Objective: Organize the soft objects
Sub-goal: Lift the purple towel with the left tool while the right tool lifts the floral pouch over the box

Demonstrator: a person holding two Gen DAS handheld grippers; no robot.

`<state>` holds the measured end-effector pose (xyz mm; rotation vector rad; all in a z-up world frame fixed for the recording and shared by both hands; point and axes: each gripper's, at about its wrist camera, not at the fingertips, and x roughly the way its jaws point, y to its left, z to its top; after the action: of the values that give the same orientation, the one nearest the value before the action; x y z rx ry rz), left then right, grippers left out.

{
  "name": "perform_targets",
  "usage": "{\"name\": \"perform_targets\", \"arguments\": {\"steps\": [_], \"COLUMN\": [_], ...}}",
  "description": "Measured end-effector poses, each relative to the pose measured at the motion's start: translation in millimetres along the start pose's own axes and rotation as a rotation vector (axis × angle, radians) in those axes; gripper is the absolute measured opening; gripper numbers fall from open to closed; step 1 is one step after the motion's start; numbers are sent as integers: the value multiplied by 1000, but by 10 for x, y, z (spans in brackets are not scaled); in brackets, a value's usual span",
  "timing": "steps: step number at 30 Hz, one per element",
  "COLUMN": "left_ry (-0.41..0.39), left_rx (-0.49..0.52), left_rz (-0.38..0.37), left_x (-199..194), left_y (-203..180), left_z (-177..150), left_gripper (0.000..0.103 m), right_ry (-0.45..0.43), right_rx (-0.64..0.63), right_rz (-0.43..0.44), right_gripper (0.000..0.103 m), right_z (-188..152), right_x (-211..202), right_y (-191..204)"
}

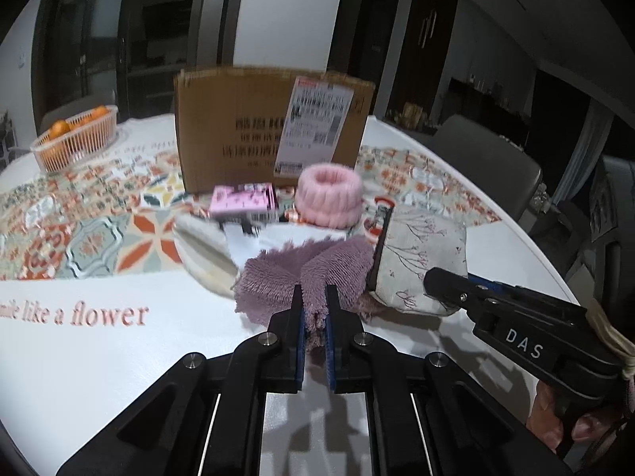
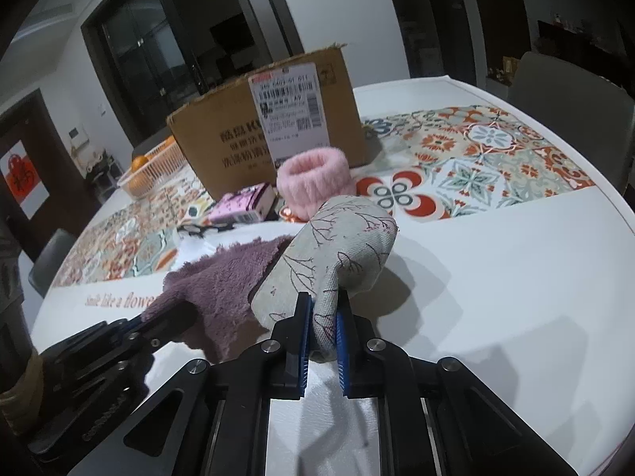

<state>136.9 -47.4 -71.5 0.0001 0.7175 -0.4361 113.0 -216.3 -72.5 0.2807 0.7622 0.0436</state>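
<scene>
A fluffy purple towel [image 1: 301, 277] lies bunched on the white table, and my left gripper [image 1: 315, 297] is shut on its near edge. To its right a grey oven mitt [image 1: 420, 254] with a branch print is lifted at its cuff; my right gripper [image 2: 323, 305] is shut on that cuff of the mitt [image 2: 337, 246]. The towel [image 2: 214, 285] touches the mitt's left side. Behind them stand a pink fuzzy band [image 1: 329, 194] and a cream slipper [image 1: 206, 254]. The right gripper's body [image 1: 516, 325] shows at the right of the left wrist view.
An open cardboard box [image 1: 246, 131] stands at the back on a patterned table runner [image 1: 79, 230]. A pink carton [image 1: 244, 198] lies before it. A basket of oranges [image 1: 75, 139] sits far left. Grey chairs [image 2: 571, 99] ring the round table.
</scene>
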Motion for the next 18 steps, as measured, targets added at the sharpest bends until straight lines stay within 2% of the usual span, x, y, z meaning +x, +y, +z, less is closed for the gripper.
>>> {"name": "perform_targets", "arguments": {"steps": [10, 18], "left_ry": [-143, -245], "left_rx": [11, 6], "left_rz": [40, 32], "left_x": [-325, -493], "left_y": [-24, 2], "left_z": [234, 502], "left_gripper": [9, 9], "right_ry": [-98, -193], "right_rx": [8, -3], "right_rz": [-20, -2], "right_gripper": [13, 13], "right_z": [147, 387], "right_x": [-261, -455], "right_y": [31, 147]}}
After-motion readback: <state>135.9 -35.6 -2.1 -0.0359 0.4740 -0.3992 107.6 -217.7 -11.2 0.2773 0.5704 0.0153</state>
